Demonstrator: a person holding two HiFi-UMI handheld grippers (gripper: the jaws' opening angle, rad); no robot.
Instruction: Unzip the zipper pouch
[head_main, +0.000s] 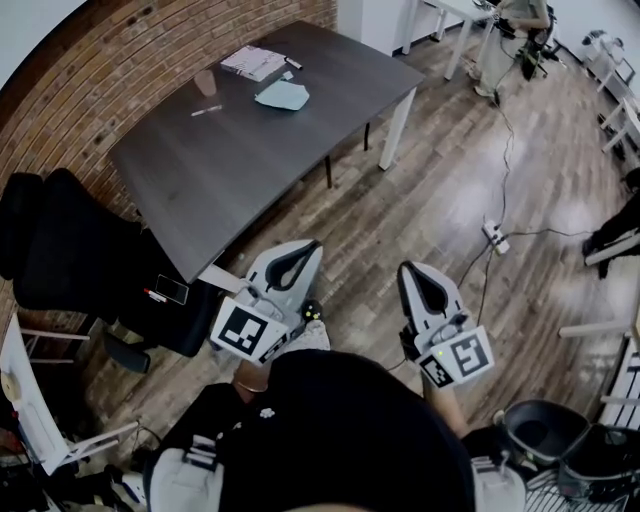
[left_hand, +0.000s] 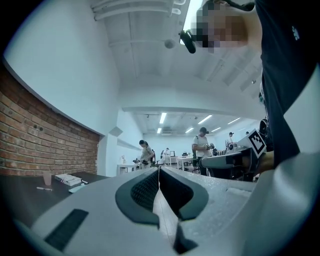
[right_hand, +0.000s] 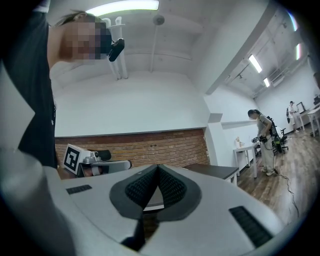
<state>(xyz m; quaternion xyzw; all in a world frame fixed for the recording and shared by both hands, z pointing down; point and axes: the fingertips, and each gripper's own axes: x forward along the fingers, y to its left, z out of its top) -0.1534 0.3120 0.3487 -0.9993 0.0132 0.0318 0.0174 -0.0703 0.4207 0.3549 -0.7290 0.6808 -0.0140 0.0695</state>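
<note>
The zipper pouch (head_main: 283, 95) is a flat pale-blue bag lying on the far part of the dark table (head_main: 240, 170); in the left gripper view the pouch (left_hand: 77, 188) is a small pale shape far to the left. Both grippers hang over the wooden floor, well short of the table and away from the pouch. My left gripper (head_main: 305, 247) (left_hand: 159, 170) is shut with nothing between its pads. My right gripper (head_main: 412, 270) (right_hand: 158, 167) is shut and empty too. Each points level, and each shows in the other's view.
On the table also lie a notebook (head_main: 252, 62), a cup (head_main: 205, 82) and a pen (head_main: 207, 111). Black office chairs (head_main: 60, 250) stand at the left by the brick wall. A power strip (head_main: 495, 237) with cables lies on the floor. People stand by white tables in the background.
</note>
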